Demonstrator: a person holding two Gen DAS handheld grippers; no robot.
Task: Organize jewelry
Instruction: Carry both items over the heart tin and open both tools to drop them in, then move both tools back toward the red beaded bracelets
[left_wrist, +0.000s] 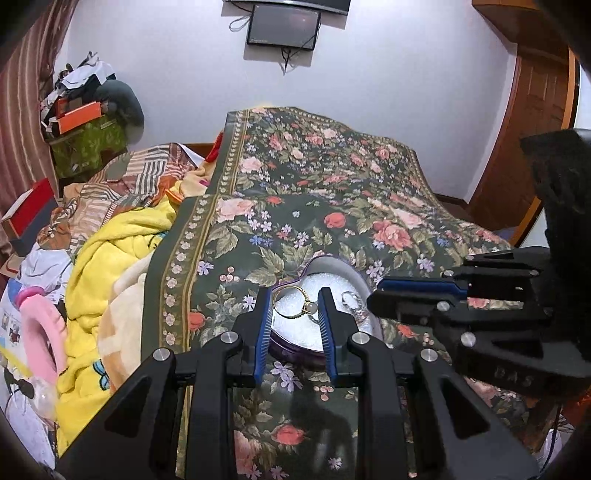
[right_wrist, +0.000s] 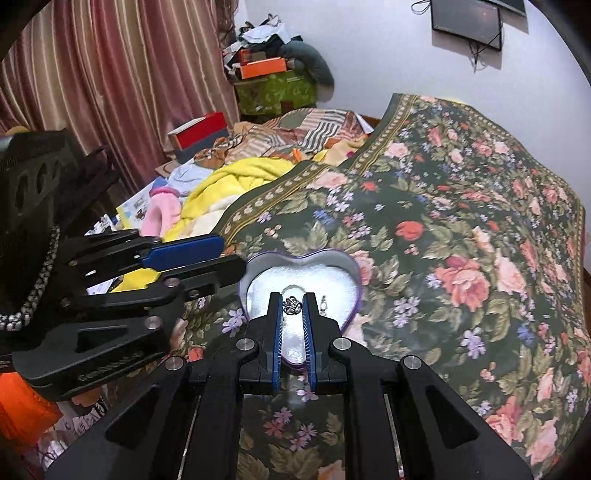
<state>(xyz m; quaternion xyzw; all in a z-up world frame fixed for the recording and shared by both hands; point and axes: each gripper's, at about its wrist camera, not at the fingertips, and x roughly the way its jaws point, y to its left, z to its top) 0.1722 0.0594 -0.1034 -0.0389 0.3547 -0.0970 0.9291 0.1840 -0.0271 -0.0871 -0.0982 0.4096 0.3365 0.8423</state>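
Observation:
A heart-shaped tin (left_wrist: 360, 282) (right_wrist: 349, 271) with a white lining sits on the floral bedspread. In the left wrist view, my left gripper (left_wrist: 295, 295) is open with a gold ring (left_wrist: 295, 303) between its fingers, over the tin's left lobe. A silver ring (left_wrist: 351, 300) lies in the tin to the right. In the right wrist view, my right gripper (right_wrist: 293, 300) is nearly closed around a silver ring (right_wrist: 293, 305) at its fingertips, over the tin. Another small silver piece (right_wrist: 324, 303) lies just to the right. Each gripper shows in the other's view, the right (left_wrist: 380, 299) and the left (right_wrist: 229, 254).
The floral bedspread (left_wrist: 314, 206) (right_wrist: 461, 221) covers the bed. A yellow blanket (left_wrist: 110, 266) and striped cloth are heaped to the left, with a pink item (left_wrist: 40, 332), boxes (right_wrist: 199, 134) and curtains (right_wrist: 110, 74) beyond. A wooden door (left_wrist: 528, 129) stands at the right.

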